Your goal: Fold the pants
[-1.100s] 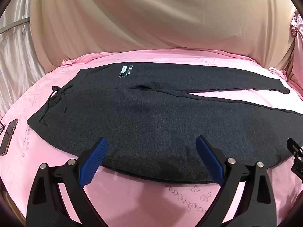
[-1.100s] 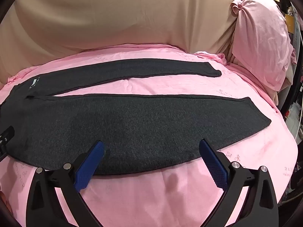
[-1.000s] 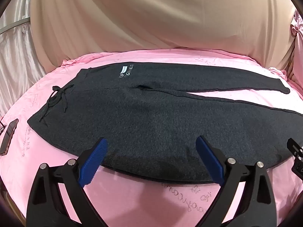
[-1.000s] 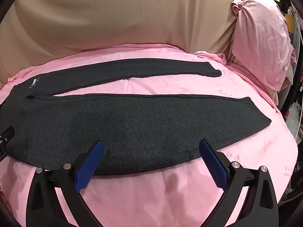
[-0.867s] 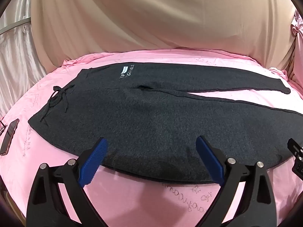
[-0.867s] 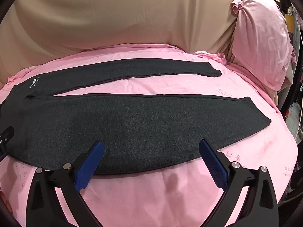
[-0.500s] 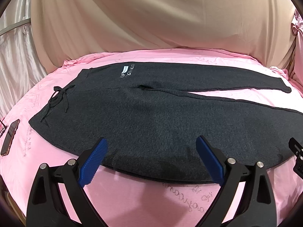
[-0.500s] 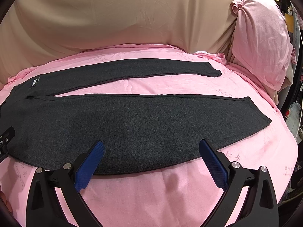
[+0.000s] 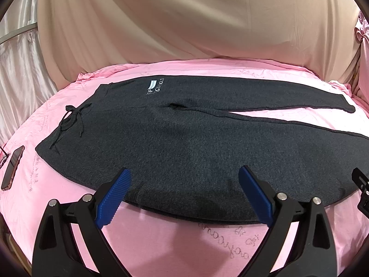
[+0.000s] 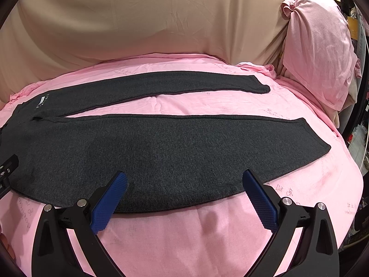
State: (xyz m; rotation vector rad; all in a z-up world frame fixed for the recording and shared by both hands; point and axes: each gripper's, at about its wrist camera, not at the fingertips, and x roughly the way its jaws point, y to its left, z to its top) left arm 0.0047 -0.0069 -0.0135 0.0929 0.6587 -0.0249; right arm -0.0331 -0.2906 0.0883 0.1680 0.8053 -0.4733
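Both tongs stand wide open and hold nothing: the left tongs [image 9: 184,194] hover over the near edge of the pants [image 9: 184,138] toward the waist end, and the right tongs [image 10: 184,196] hover over the near edge of the near leg [image 10: 184,152], farther toward the cuffs. Each pair's blue pads [image 10: 108,200] sit above the cloth's near hem, and whether they touch it cannot be told. The pants lie spread flat across the bed [image 10: 196,235], on its pink sheet, lengthwise from the left side to the right, with the waist and its drawstring [image 9: 71,120] at the left and the two legs running right and parting in a narrow V. The far leg [image 10: 161,85] ends short of the pillow [image 10: 318,46] at the bed's right side; the near leg's cuff lies close to the right edge. A phone [image 9: 12,168] rests on the sheet at the left edge, just beyond the waist. No fold looks begun. The dark knit looks soft, limp and fairly light, with a fuzzy face that should grip the pads well and not slip; it will sag and drag between two holds, so it wants lifting at both ends together. A sound first hold, I judge, is the near hem: left tongs near the waist corner, right tongs near the cuff, carrying the near leg over onto the far one.
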